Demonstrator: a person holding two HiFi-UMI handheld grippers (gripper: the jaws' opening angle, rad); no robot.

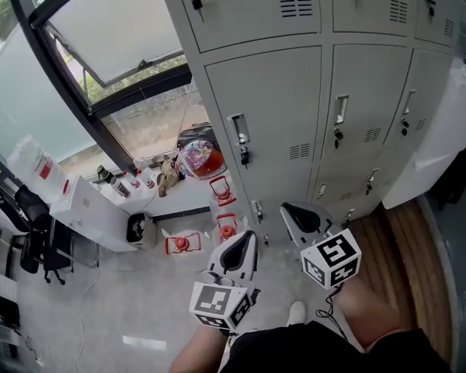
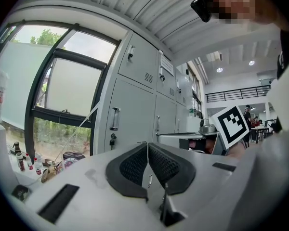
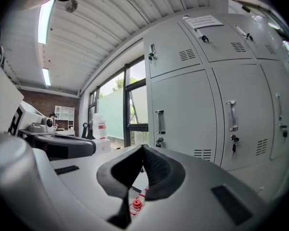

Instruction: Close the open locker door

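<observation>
A bank of grey lockers [image 1: 295, 92] stands ahead of me; the doors facing me, each with a handle [image 1: 238, 134] and a key, all lie flush. At the far right a pale panel [image 1: 439, 142] juts out from the bank and looks like a door swung open. My left gripper [image 1: 237, 255] is held low in front of the lockers, jaws shut and empty, as the left gripper view [image 2: 148, 146] confirms. Just to its right is my right gripper [image 1: 304, 217], also shut on nothing [image 3: 142, 148]. Both point level at the locker fronts [image 3: 183, 114], well apart from them.
A large window [image 1: 101, 45] fills the left, with bottles and a colourful bag [image 1: 198, 158] on its sill. Red items [image 1: 182, 243] lie on the floor below. A white box [image 1: 93, 208] and black chair [image 1: 31, 231] stand at left. A wooden strip [image 1: 408, 239] runs along the right.
</observation>
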